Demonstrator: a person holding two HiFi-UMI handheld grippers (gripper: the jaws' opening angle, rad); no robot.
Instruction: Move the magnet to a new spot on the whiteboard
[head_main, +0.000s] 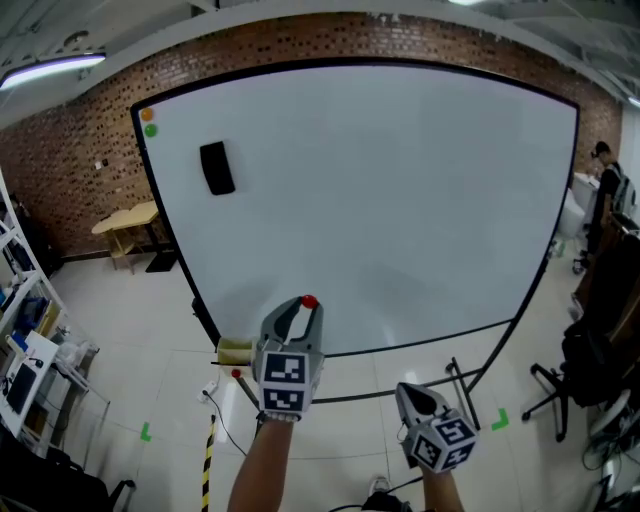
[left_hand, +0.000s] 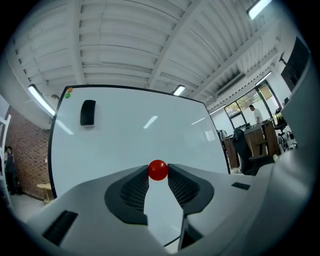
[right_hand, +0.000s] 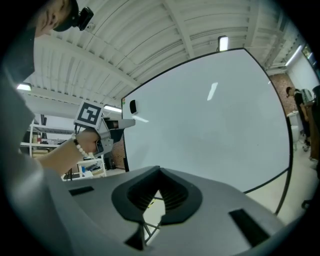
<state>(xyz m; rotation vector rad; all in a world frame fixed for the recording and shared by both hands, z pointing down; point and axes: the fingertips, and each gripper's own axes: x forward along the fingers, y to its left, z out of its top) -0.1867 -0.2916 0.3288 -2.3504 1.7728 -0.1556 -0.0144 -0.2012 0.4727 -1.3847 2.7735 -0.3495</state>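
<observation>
Brick wall (head_main: 62, 150), pale tiled floor (head_main: 150, 365)

Small, round, glossy red magnet (left_hand: 158, 170). Large white whiteboard (head_main: 400, 200) with a black frame. Black rectangular eraser (head_main: 217, 167). The grey plastic left hand-held gripper (head_main: 302, 306) carries black-and-white square markers.

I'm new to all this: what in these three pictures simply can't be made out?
- Head view: whether the red magnet in the left tool touches the whiteboard; depth is unreadable.
- Head view: two coloured dots at the board's top corner, too small to identify.
- Head view: the board's stand, partly hidden behind the right tool.
- Head view: a person beyond the board's right edge, too small for detail.
</observation>
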